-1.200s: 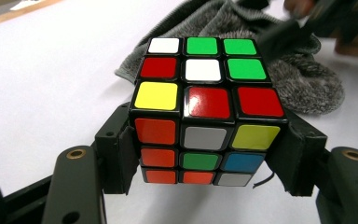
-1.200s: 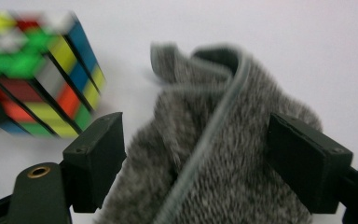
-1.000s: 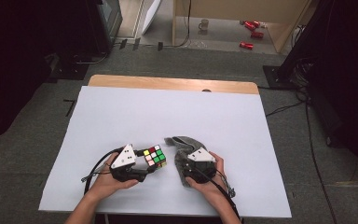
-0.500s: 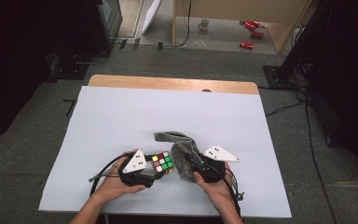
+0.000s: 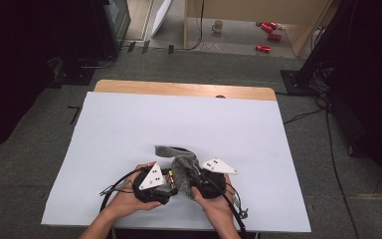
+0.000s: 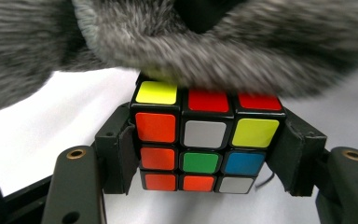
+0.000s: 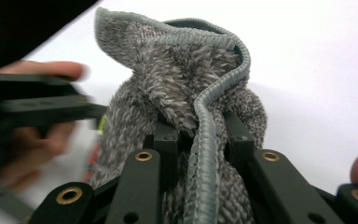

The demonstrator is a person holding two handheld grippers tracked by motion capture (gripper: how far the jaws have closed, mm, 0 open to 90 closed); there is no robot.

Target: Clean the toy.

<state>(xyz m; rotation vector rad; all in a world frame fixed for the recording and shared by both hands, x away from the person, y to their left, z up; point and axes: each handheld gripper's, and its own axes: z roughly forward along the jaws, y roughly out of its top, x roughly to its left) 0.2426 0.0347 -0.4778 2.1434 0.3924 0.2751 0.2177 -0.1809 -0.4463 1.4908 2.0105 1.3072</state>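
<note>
Fingers first: your right gripper [image 7: 198, 140] has just been closing and now pinches a fold of the grey cloth [image 7: 182, 84], w/ the left gripper [image 6: 205, 154] clamped on the cube [image 6: 205, 140]. Over the table [image 5: 129, 124], cloth hangs just right of and touching the cube's top, so the wipe goes leftward.

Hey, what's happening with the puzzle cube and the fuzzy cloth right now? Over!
Left gripper clamped on puzzle cube. Right gripper pinching grey cloth, draping it over the cube. Nothing in the way.

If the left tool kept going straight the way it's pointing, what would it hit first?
Probably the grey cloth: it hangs just past the Rubik's cube that the left tool grips, already brushing the cube's far edge.
</note>
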